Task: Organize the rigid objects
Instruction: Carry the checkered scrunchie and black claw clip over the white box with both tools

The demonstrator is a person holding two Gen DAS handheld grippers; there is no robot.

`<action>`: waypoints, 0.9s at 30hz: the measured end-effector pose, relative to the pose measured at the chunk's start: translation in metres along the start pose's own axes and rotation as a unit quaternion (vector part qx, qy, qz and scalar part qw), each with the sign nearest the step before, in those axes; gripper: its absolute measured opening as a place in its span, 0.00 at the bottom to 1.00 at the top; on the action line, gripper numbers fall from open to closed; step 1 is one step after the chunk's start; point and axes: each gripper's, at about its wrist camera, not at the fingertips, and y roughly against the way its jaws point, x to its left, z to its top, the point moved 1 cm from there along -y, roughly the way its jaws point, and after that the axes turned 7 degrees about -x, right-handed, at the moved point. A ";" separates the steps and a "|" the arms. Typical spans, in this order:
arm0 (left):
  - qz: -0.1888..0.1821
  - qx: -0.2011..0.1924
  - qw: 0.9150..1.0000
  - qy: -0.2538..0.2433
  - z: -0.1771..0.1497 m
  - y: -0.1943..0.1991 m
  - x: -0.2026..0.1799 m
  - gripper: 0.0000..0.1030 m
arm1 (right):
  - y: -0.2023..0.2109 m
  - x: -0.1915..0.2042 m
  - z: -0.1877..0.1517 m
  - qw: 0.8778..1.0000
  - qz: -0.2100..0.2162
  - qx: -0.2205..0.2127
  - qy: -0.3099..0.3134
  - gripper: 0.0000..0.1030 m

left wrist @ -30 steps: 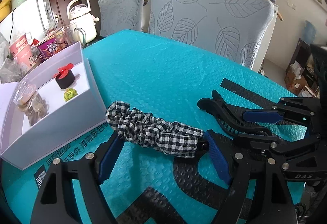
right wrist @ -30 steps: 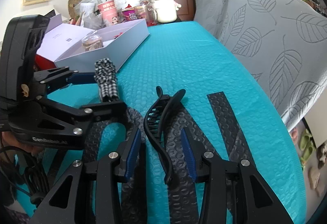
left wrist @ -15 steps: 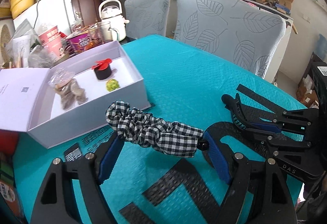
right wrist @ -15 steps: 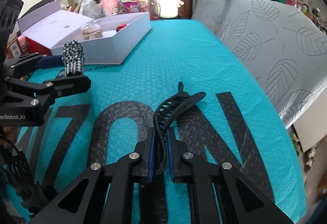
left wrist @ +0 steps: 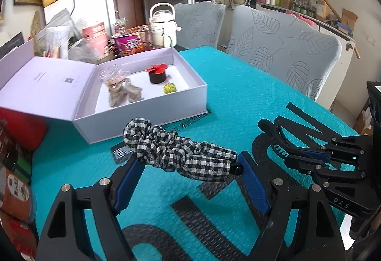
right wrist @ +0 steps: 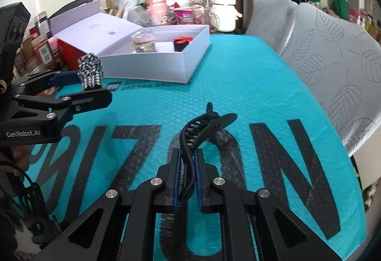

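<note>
My left gripper point(left wrist: 190, 165) is shut on a black-and-white checked scrunchie point(left wrist: 176, 151) and holds it above the teal table, in front of the open white box point(left wrist: 147, 110). The scrunchie also shows in the right wrist view point(right wrist: 90, 72). My right gripper point(right wrist: 187, 168) is shut on a black hair claw clip point(right wrist: 202, 127) and holds it above the table; the clip shows in the left wrist view point(left wrist: 273, 134) too. The box point(right wrist: 166, 65) holds a bag of shells point(left wrist: 121, 91), a black pot with a red top point(left wrist: 157, 74) and a small yellow-green ball point(left wrist: 169, 88).
The box lid point(left wrist: 45, 84) lies open to the left. Cups, snack tubs and a cream kettle point(left wrist: 163, 22) crowd the table's far end. Red boxes point(left wrist: 16, 165) stand at the left edge. Two leaf-pattern chairs point(left wrist: 281, 51) line the far side.
My right gripper closed on the claw clip and lifted it off the table. Both grippers rose and moved nearer the white box, the left still holding the scrunchie.
</note>
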 end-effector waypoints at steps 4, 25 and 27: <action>0.015 -0.006 1.000 0.012 -0.006 0.014 0.009 0.78 | 0.003 0.015 0.002 1.000 0.018 -0.006 0.013 0.11; 0.057 -0.026 0.996 0.067 -0.019 0.068 0.053 0.78 | 0.015 0.096 0.022 0.990 0.117 -0.027 0.071 0.11; 0.056 -0.026 0.995 0.080 -0.021 0.071 0.061 0.78 | 0.014 0.102 0.024 0.988 0.128 -0.029 0.076 0.11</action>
